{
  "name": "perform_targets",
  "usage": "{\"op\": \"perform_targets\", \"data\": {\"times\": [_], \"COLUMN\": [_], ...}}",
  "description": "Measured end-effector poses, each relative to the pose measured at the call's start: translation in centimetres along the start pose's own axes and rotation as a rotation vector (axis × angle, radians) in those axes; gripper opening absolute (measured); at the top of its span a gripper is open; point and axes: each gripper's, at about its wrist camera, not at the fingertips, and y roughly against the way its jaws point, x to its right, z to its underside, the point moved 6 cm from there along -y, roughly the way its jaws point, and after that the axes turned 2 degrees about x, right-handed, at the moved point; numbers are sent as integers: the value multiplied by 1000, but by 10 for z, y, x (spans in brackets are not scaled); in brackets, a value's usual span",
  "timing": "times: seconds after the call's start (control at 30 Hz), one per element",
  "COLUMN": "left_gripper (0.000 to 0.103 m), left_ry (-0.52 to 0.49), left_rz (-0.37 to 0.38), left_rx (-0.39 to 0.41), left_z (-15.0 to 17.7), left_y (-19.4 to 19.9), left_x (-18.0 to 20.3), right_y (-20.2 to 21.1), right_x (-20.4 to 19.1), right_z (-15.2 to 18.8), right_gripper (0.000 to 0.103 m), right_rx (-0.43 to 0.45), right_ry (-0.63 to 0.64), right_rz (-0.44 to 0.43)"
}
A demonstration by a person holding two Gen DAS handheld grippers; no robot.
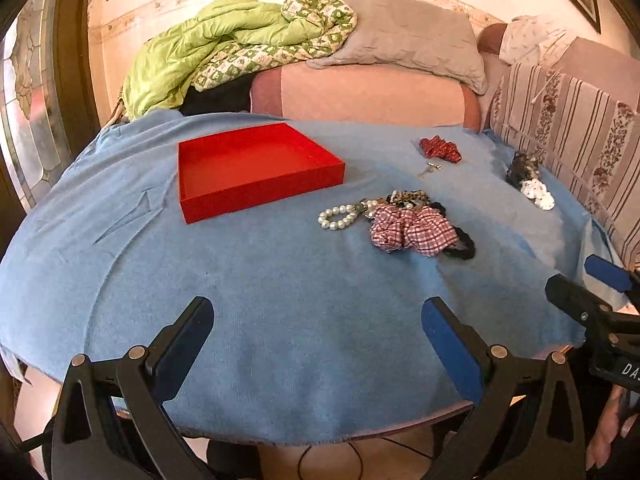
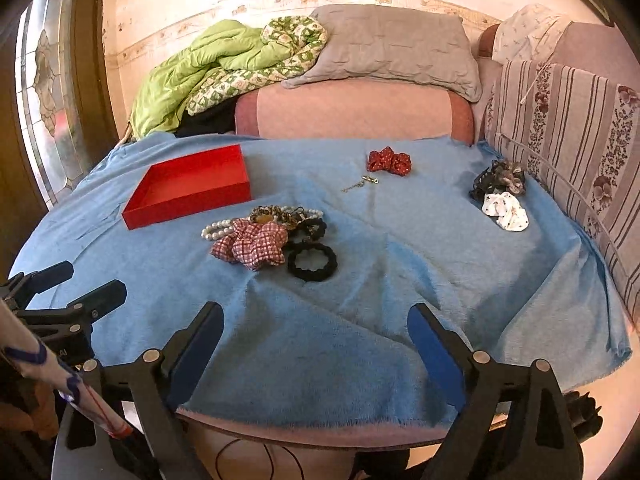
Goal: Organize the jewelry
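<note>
While nothing sits in the red tray (image 1: 256, 172), you hold both grippers, left (image 1: 318, 322) and right (image 2: 316, 328), wide open and empty. Sorting has not begun. Reach for the pearl bracelet (image 2: 216, 230) next.

**Cloth, beads and matt plastic**

A fuzzy, matt blue cloth (image 2: 400, 264) covers the desk. The red tray (image 1: 256, 172) at upper left looks like smooth, matt card. The pearl bracelet (image 1: 338, 216) has glossy beads; the checked scrunchie (image 2: 252, 248) is woven cloth, the black hair tie (image 2: 312, 264) ribbed fabric. A small chain (image 2: 360, 184) glints like metal. Both jaws have matt black plastic arms with blue pads.
</note>
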Motion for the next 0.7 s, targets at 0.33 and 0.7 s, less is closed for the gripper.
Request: {"op": "perform_targets", "data": {"times": [0.33, 0.7], "left_gripper": [103, 103], "left_ry": [-22, -28], "left_rz": [-4, -19], "left_rx": [-1, -54], "left_z": [0, 10], "left_y": [4, -12], "left_x": [3, -2], "right_y": [4, -16], "right_x": [-2, -7], "right_z": [-1, 9], "right_gripper": [88, 81], "right_rx": [3, -51], "right_ry": [1, -6], "right_rz": [-14, -38]}}
